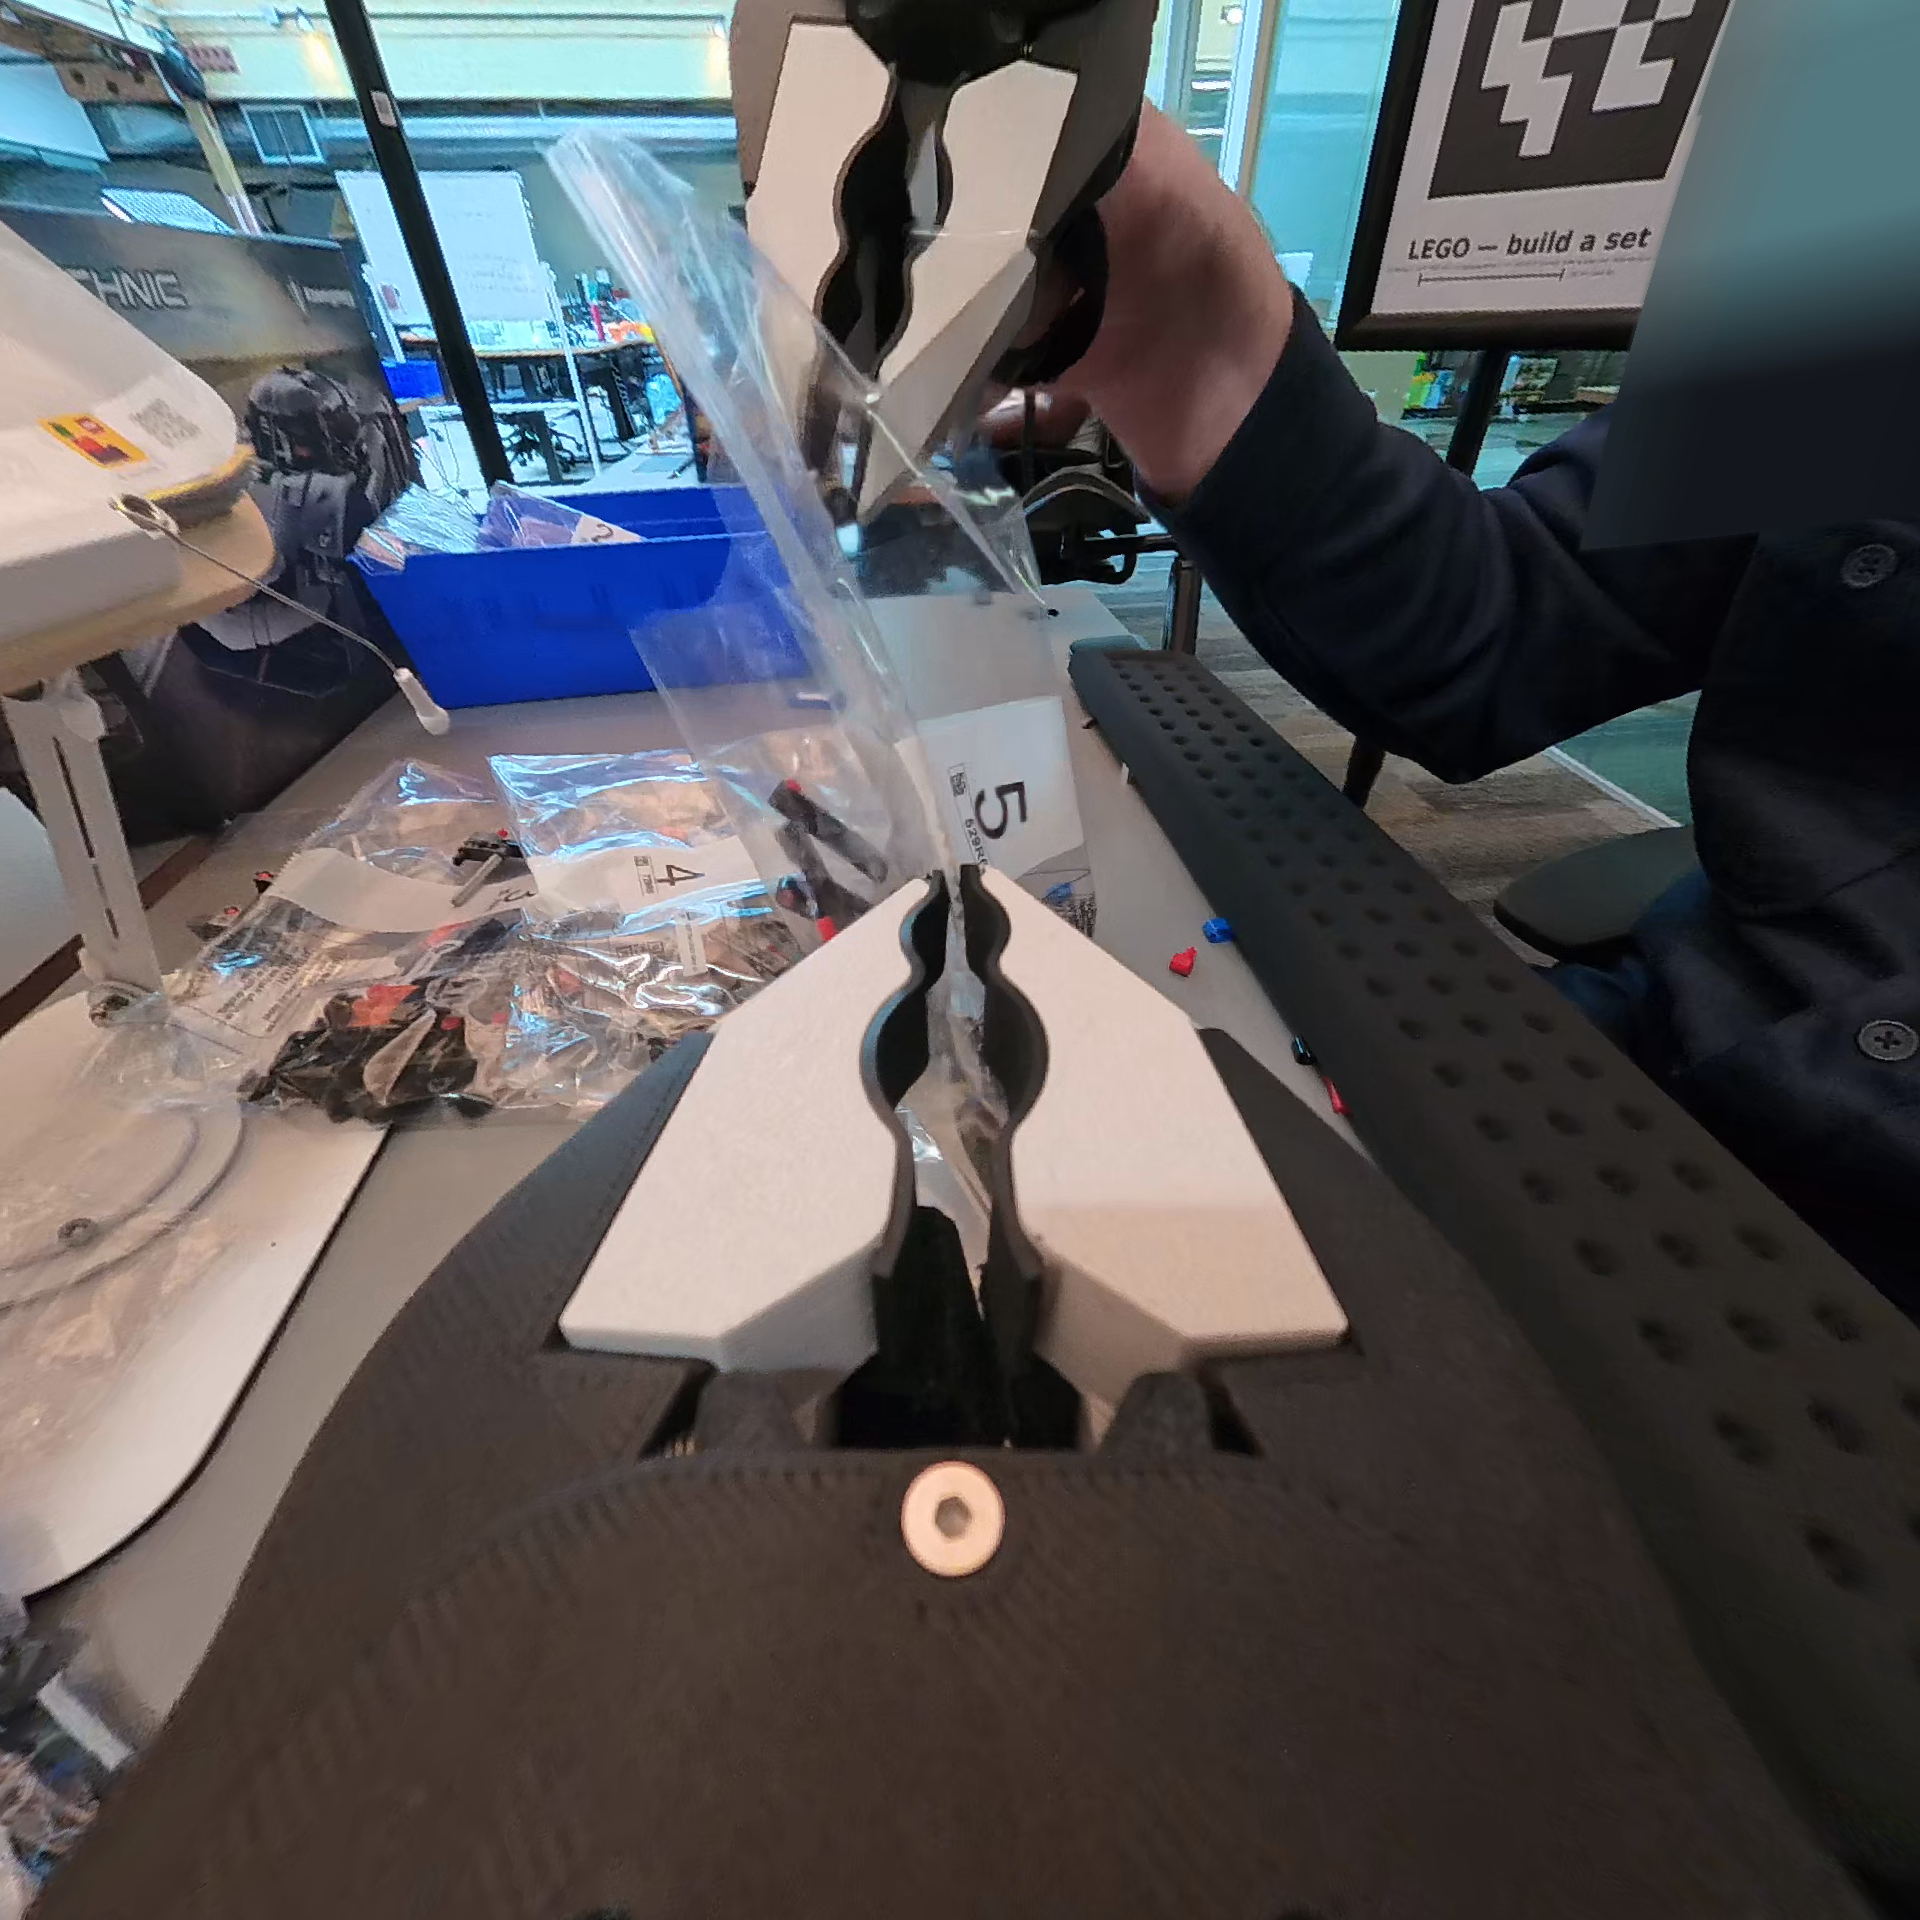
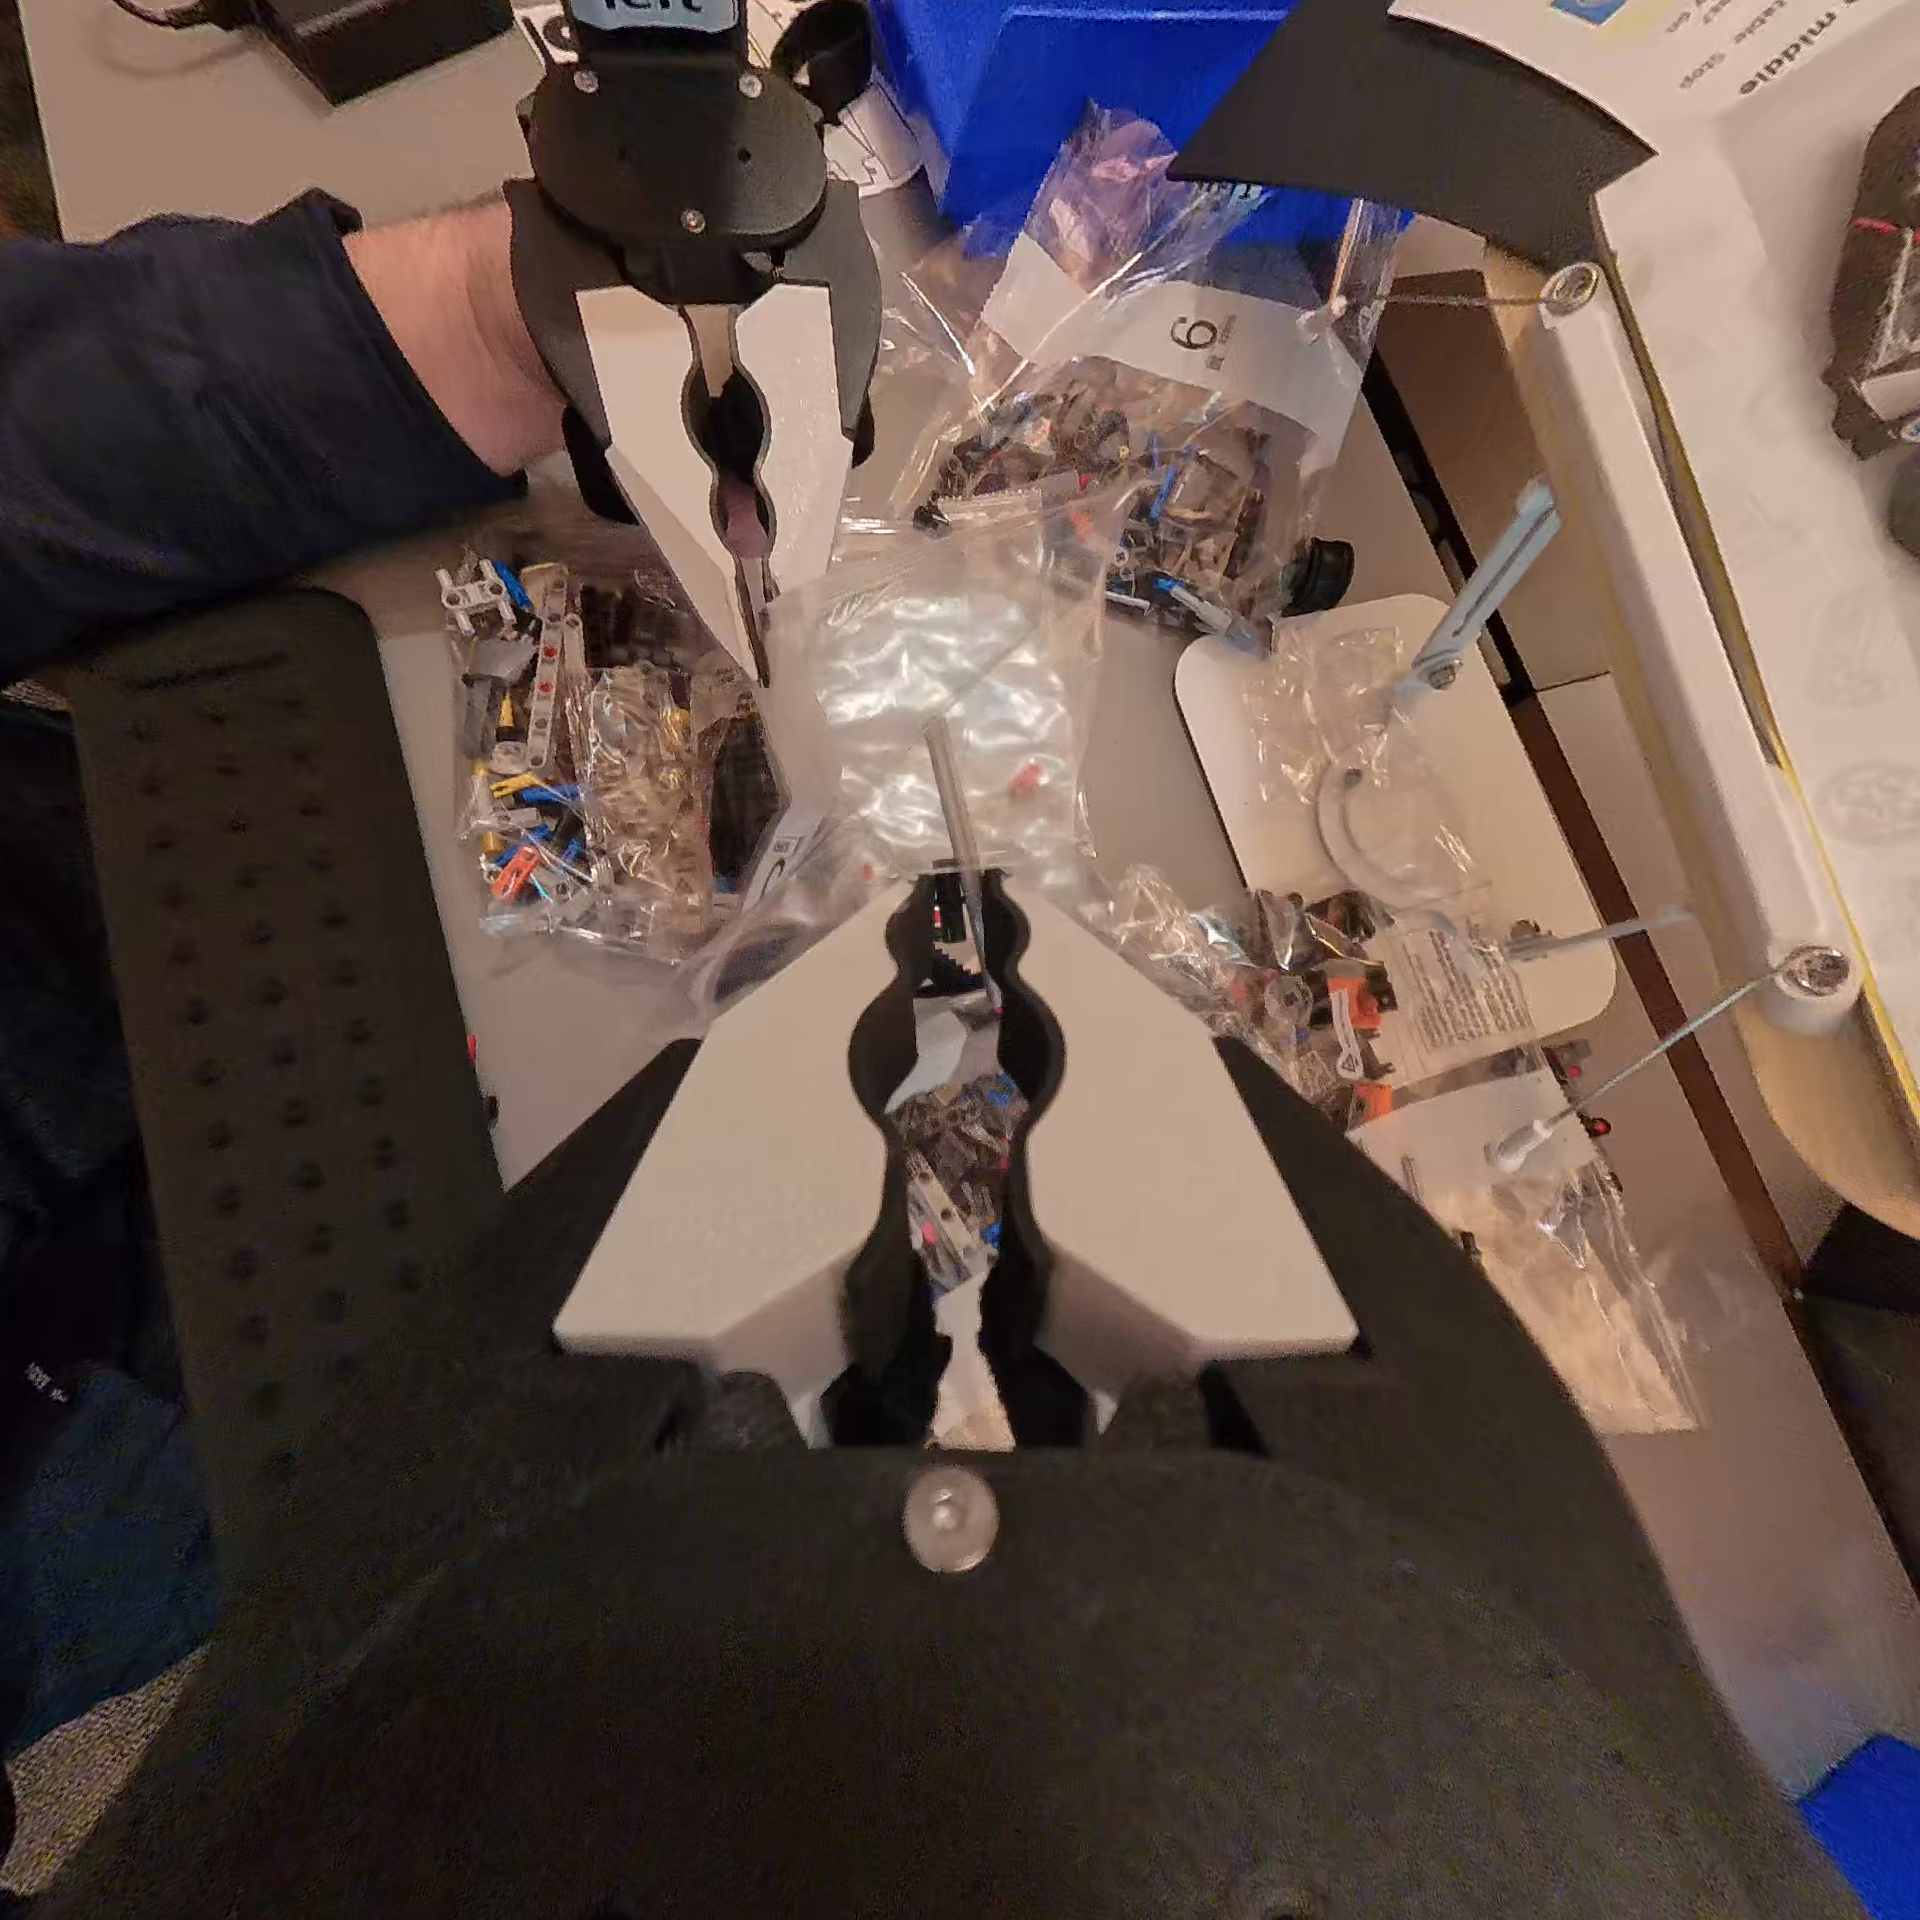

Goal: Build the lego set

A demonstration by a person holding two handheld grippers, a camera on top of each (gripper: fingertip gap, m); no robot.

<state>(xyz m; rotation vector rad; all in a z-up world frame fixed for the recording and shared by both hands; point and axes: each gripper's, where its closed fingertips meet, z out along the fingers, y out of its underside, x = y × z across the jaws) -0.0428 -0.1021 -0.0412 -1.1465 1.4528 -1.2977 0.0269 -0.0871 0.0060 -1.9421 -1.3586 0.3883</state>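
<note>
A: Gripping, both of them. The left claw at the lower centre of its own view has its white fingers nearly together on the lower part of a clear plastic bag with a numbered white label.

B: And the right claw, in the upper centre of that same view?

A: Closed on the bag's top, with a hand in a dark sleeve behind it. The bag hangs stretched between the two, a few dark and red lego pieces low inside it.

B: From the right wrist view I see the right claw narrowed on crinkled film, and the left claw at the upper left pinching the same bag.

A: Around them?

B: More clear bags of small mixed lego parts lie on the white bench, one left of centre, one at the upper centre near a blue plastic bin.

A: In the left view the bin sits mid-left, behind the flat bags. A black perforated panel runs along the right side, with loose red and blue pieces just beside it.
</note>
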